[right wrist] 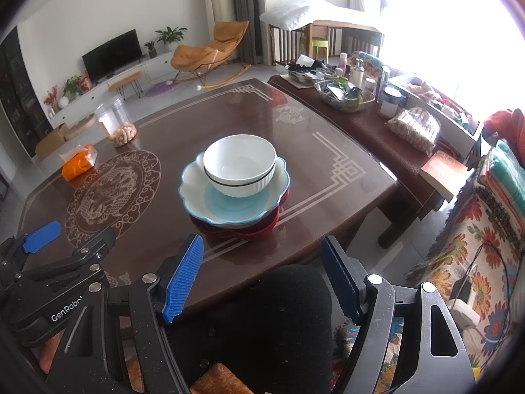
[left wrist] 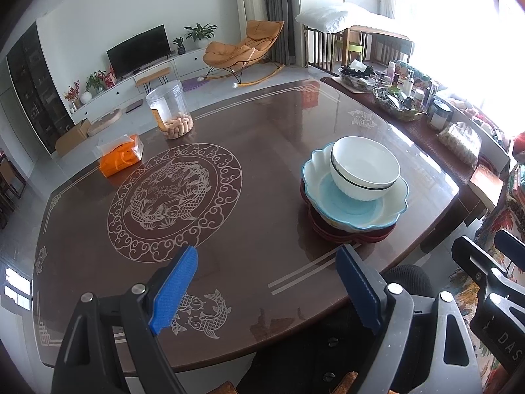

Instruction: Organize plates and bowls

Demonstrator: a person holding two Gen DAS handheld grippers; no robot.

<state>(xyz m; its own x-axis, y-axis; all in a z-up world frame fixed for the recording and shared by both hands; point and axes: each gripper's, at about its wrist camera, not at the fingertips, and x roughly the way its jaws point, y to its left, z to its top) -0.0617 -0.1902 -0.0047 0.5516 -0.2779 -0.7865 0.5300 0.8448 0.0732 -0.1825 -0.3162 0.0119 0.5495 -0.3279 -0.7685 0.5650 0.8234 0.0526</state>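
Note:
A white ribbed bowl (left wrist: 366, 167) (right wrist: 239, 169) sits inside a scalloped pale-blue dish (left wrist: 354, 205) (right wrist: 229, 210), which rests on red plates (left wrist: 347, 234) (right wrist: 242, 229) on the brown table (left wrist: 256, 151) (right wrist: 183, 124). The stack stands near the table's front right edge. My left gripper (left wrist: 267, 279) is open and empty, held above the table's front edge, left of the stack. My right gripper (right wrist: 262, 269) is open and empty, just in front of the stack. The left gripper also shows in the right wrist view (right wrist: 70, 236).
A clear jar of snacks (left wrist: 170, 115) (right wrist: 116, 126) and an orange tissue pack (left wrist: 121, 156) (right wrist: 78, 161) stand at the table's far left. A cluttered side table (left wrist: 410, 105) (right wrist: 361, 98) adjoins on the right. A black chair back (right wrist: 262, 312) lies below the grippers.

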